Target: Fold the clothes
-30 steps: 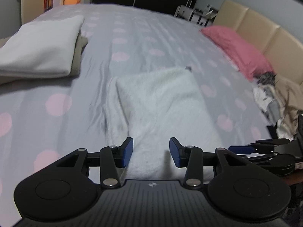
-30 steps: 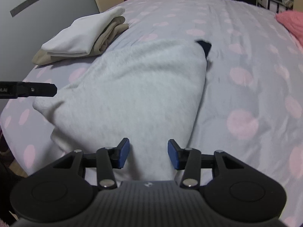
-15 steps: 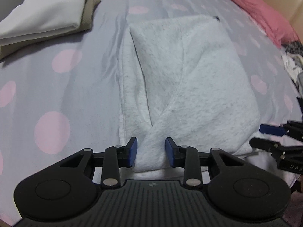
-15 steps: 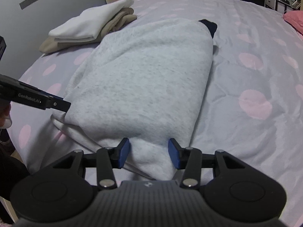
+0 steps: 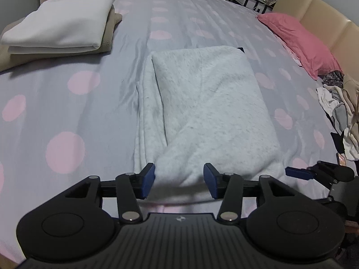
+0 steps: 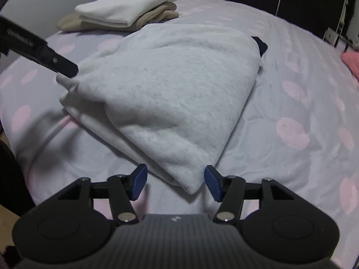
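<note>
A light grey folded garment (image 5: 208,103) lies flat on the dotted bedsheet (image 5: 67,103). My left gripper (image 5: 179,177) is at the garment's near left corner. Its jaws are opening, and the fabric edge lies between the blue pads without being pinched. My right gripper (image 6: 176,178) is at the near right corner of the garment (image 6: 179,89). Its jaws are opening too, with the corner tip loose between them. Each gripper shows in the other's view: the right gripper (image 5: 300,172) at the right edge, the left gripper (image 6: 58,65) at the far left corner.
A stack of folded clothes (image 5: 62,29), white over beige, sits at the far left of the bed. A pink pillow (image 5: 298,42) leans by the beige headboard (image 5: 318,15). Unfolded clothes (image 5: 341,107) are heaped at the right. The bed's edge (image 6: 13,139) drops off nearby.
Both pairs of jaws stand wider than half a second ago, and the left one no longer pinches the corner. The garment has settled flat. The right view has rolled.
</note>
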Demonstrator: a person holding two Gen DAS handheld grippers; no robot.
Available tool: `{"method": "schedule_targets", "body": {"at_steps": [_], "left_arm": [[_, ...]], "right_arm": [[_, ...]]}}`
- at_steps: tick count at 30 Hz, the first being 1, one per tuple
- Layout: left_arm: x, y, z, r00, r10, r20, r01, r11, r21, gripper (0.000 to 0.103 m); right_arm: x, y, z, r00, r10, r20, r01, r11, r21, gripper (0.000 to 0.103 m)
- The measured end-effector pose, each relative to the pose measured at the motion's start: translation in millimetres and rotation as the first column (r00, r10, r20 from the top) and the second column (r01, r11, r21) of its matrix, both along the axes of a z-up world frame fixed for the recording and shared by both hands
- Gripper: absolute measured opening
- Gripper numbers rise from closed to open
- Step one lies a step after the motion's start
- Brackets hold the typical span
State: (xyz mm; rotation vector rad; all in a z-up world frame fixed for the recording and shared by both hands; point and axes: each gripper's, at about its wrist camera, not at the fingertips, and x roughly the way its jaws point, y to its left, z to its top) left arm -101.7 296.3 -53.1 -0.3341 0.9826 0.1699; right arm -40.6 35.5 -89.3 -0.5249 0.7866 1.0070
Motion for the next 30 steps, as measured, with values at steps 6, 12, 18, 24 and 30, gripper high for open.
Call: {"method": "schedule_targets", "body": {"at_steps": [6,12,18,24,30], "left_arm": [[-1,-19,-3,0.998,-0.043,-0.052,0.049,0.991,0.123,0.051],[4,-43,-5,0.989,-0.135,-0.065,0.149,0.932,0.33,0.05],[11,-45,-10,0.986,-0.151,-0.077,0.169,0.922,0.348,0.045],[6,-20,-5,0.998,-0.049,-0.029,0.055,0.967,0.25,0.004],[-11,2,9,0.997,0.077,0.013,-0.078,0.981,0.176,0.002]], "right_arm": [[1,5,-2,0.999,-0.018,0.03,0.019,0.999,-0.03,0.057],[4,5,-4,0.998,-0.042,0.036,0.044,0.998,-0.047,0.052],[4,2,-10,0.997,-0.08,0.02,0.081,0.996,-0.034,0.04],[8,3,-14,0.996,-0.087,0.004,0.087,0.995,-0.04,0.033],[-8,-6,18,0.986,-0.06,0.154,0.055,0.998,0.033,0.014]]}}
